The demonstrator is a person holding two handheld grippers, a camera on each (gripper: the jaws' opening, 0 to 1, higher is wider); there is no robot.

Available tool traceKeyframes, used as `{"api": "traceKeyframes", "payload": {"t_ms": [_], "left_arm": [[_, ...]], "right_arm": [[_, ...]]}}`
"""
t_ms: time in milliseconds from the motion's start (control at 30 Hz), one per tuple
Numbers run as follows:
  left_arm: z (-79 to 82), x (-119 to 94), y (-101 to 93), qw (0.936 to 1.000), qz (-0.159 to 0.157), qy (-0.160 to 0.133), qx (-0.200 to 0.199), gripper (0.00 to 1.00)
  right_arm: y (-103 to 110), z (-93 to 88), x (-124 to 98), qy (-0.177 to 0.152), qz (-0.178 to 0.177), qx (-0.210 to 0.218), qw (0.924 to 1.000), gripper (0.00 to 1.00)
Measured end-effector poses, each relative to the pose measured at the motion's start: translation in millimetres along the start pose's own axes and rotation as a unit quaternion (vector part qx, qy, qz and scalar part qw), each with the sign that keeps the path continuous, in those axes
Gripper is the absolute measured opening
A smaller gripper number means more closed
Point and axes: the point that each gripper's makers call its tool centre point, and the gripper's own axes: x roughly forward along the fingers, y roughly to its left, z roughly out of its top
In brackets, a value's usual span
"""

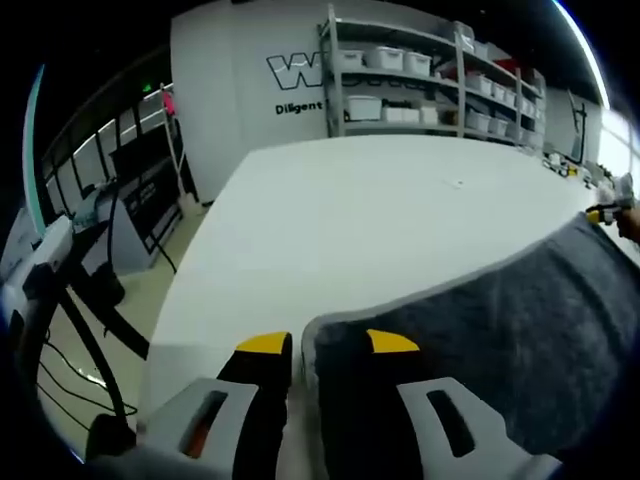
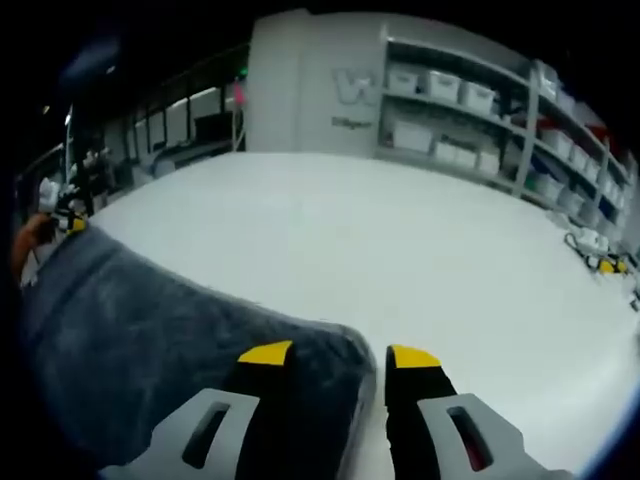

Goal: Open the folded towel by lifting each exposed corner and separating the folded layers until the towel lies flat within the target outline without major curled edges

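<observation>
A dark grey towel (image 1: 500, 330) hangs stretched between my two grippers over the white table (image 1: 380, 210). In the left gripper view my left gripper (image 1: 328, 343) is shut on the towel's near corner, and the cloth runs off to the right as far as my right gripper (image 1: 603, 213). In the right gripper view my right gripper (image 2: 340, 355) is shut on the other corner of the towel (image 2: 150, 340). From there the cloth runs left to my left gripper (image 2: 70, 222), held by a hand (image 2: 25, 240). The towel's lower part is hidden below both views.
Metal shelves (image 1: 430, 90) with white bins stand behind the table against a lettered wall (image 1: 290, 80). Stands and cables (image 1: 80, 300) crowd the floor off the table's left edge. Small yellow and dark items (image 2: 600, 262) lie at the table's far right side.
</observation>
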Motion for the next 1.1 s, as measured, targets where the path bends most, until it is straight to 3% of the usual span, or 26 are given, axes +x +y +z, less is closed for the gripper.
{"api": "traceKeyframes", "payload": {"t_ms": [100,167,300,367,433,567,800,967,1100], "left_arm": [[-1.3,4,2.2,1.0000,-0.001,0.004,-0.001,0.22],[-2.2,6,2.8,1.0000,-0.001,0.006,0.000,0.22],[-2.9,10,3.7,1.0000,-0.003,0.007,0.001,0.13],[-2.8,10,1.9,0.9999,-0.008,0.005,-0.005,0.04],[-5.3,13,-5.4,0.9999,-0.014,0.008,-0.003,0.03],[0.3,14,-14.0,0.9998,-0.015,0.000,0.012,0.02],[4.4,23,-16.6,0.9996,-0.023,-0.011,0.008,0.01],[15.7,29,-21.8,0.9993,-0.017,-0.025,0.023,0.01],[17.6,41,-23.2,0.9993,-0.019,-0.026,0.019,0.01]], "right_arm": [[-7,-2.7,5,0.011,-0.008,-0.006,0.9999,0.21],[-15,-8.4,11,0.025,-0.017,-0.005,0.9995,0.24],[-11,-11.0,13,0.026,0.010,0.027,0.9992,0.09],[-13,-11.1,11,0.030,0.006,0.011,0.9995,0.00],[-22,-11.7,9,0.036,-0.011,-0.017,0.9991,0.00],[-38,-13.6,12,0.031,-0.002,0.009,0.9995,0.00],[-50,-8.8,19,0.031,-0.025,-0.021,0.9990,0.00],[-58,-4.3,27,0.030,-0.039,-0.040,0.9980,0.00],[-66,0.6,33,0.026,-0.039,-0.018,0.9987,0.00]]}}
